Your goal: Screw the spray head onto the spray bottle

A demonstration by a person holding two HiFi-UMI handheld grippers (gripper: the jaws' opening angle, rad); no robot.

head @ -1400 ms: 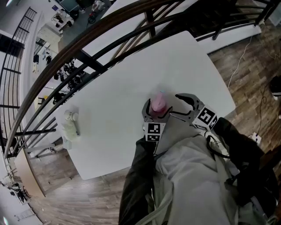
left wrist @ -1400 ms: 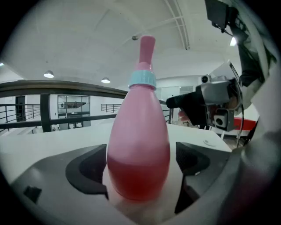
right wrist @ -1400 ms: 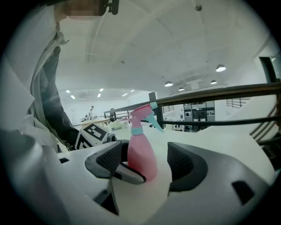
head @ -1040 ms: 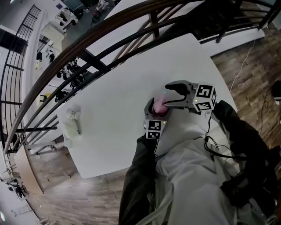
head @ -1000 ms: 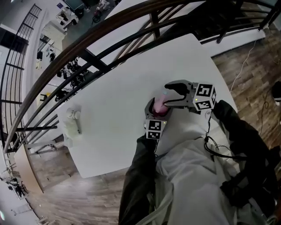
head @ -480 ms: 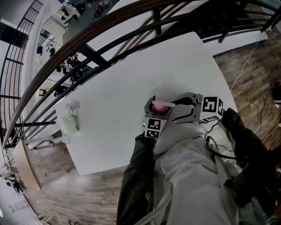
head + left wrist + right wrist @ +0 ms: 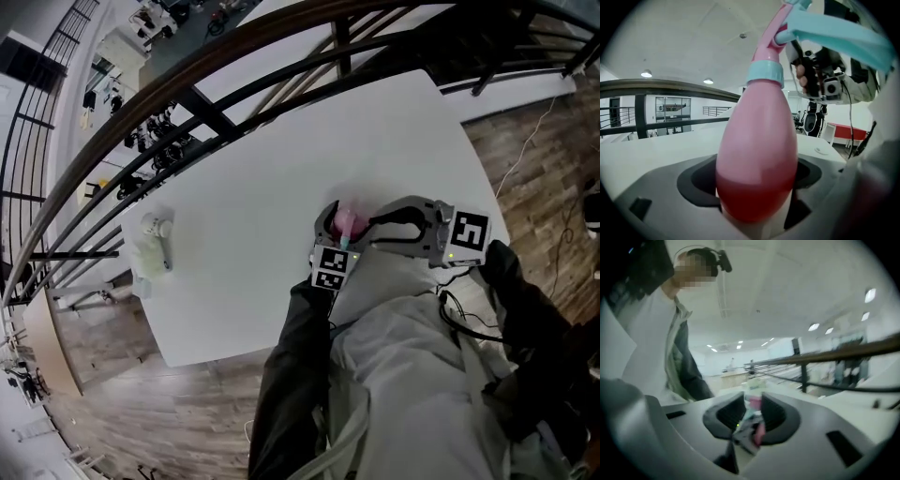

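Note:
The pink spray bottle stands between the jaws of my left gripper, which is shut on its lower body. A light blue collar and the pink and blue spray head sit on its neck. In the head view the left gripper holds the bottle over the white table, near its front edge. My right gripper comes in from the right at the bottle's top. Its jaws are closing, and the spray head fills the gap between its pads in the right gripper view.
A white object lies near the table's left edge. A dark curved railing runs behind the table. Wooden floor lies to the right, beyond the table edge. The person's light jacket and dark sleeves fill the lower part of the head view.
The right gripper has dropped from above the bottle to its right side, nearer the person, and its jaws have narrowed around the spray head. The left gripper has kept its hold.

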